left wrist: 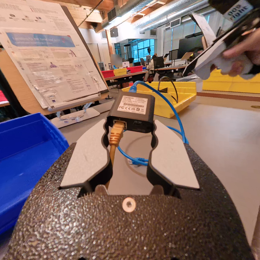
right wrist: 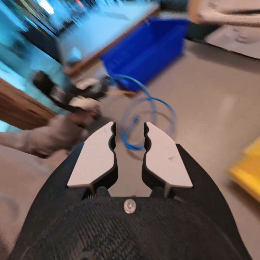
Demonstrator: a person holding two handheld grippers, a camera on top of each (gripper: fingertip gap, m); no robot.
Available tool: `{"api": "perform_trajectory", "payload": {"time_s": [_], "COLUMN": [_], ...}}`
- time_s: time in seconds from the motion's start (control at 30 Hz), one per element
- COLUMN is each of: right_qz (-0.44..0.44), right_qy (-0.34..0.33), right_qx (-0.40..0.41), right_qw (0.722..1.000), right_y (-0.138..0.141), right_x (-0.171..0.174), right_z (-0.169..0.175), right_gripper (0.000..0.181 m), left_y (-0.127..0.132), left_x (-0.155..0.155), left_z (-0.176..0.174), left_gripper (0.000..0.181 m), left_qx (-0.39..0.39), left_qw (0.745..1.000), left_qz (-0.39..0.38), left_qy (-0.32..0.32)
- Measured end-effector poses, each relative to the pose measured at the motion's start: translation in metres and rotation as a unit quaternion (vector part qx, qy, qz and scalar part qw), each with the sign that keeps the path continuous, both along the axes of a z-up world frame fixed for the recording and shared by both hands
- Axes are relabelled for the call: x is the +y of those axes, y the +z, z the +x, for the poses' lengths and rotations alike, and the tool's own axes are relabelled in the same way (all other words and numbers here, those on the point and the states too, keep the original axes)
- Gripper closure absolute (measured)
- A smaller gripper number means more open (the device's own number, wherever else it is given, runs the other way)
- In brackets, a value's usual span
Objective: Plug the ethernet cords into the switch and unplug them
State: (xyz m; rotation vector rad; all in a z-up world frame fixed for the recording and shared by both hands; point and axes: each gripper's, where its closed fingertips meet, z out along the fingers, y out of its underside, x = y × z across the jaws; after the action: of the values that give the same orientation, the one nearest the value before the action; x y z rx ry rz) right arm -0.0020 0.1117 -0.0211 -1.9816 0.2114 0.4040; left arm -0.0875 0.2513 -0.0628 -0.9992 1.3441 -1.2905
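Note:
My left gripper (left wrist: 130, 123) is shut on a small black switch (left wrist: 135, 106) and grips its sides at the fingertips, above the table. A yellow ethernet cord (left wrist: 115, 137) is plugged into the switch's near port and runs back between my fingers. A blue ethernet cord (left wrist: 174, 112) is plugged into the far side and loops round the right. Its free plug (left wrist: 137, 161) lies on the table below. My right gripper (right wrist: 129, 125) is open and empty above the blue cord's loop (right wrist: 140, 147). It also shows in the left wrist view (left wrist: 211, 59), high at the right, held by a hand. The right wrist view is blurred.
A blue bin (left wrist: 28, 147) stands at the left of the grey table (left wrist: 218, 140) and also shows in the right wrist view (right wrist: 144, 53). A yellow bin (left wrist: 175, 98) sits behind the switch. A tilted document stand (left wrist: 49, 63) rises at the back left.

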Motion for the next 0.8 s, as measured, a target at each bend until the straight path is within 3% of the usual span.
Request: {"api": "perform_trajectory", "payload": {"time_s": [0.1,0.17,0.3,0.4,0.53,0.8], "right_qz": [0.112,0.147,0.211,0.237,0.225,0.242], "right_qy": [0.017,-0.002,-0.070,-0.094,-0.108,-0.108], "right_qx": [0.099,0.179,0.293,0.330,0.309,0.347], "right_qw": [0.989,0.973,0.930,0.909,0.918,0.900], "right_y": [-0.007,-0.019,-0.030,-0.028,-0.035,-0.038], "right_x": [0.030,0.048,0.064,0.061,0.061,0.060], "right_z": [-0.071,-0.088,-0.073,-0.062,-0.063,-0.065], "right_gripper": [0.144,0.137,0.143,0.145,0.148,0.153], "left_y": [-0.006,-0.008,-0.010,-0.010,-0.012,-0.016], "left_x": [-0.014,-0.023,-0.040,-0.046,-0.051,-0.066], "left_z": [0.003,0.005,0.005,0.003,0.004,0.005], "left_gripper": [0.123,0.123,0.123,0.123,0.123,0.123], "left_qx": [0.010,0.013,0.015,0.012,0.013,0.015], "left_qw": [1.000,0.999,0.998,0.997,0.996,0.995], "left_qz": [-0.006,-0.001,-0.003,0.009,0.015,0.059], "left_qy": [-0.024,-0.037,-0.068,-0.077,-0.082,-0.083]}}
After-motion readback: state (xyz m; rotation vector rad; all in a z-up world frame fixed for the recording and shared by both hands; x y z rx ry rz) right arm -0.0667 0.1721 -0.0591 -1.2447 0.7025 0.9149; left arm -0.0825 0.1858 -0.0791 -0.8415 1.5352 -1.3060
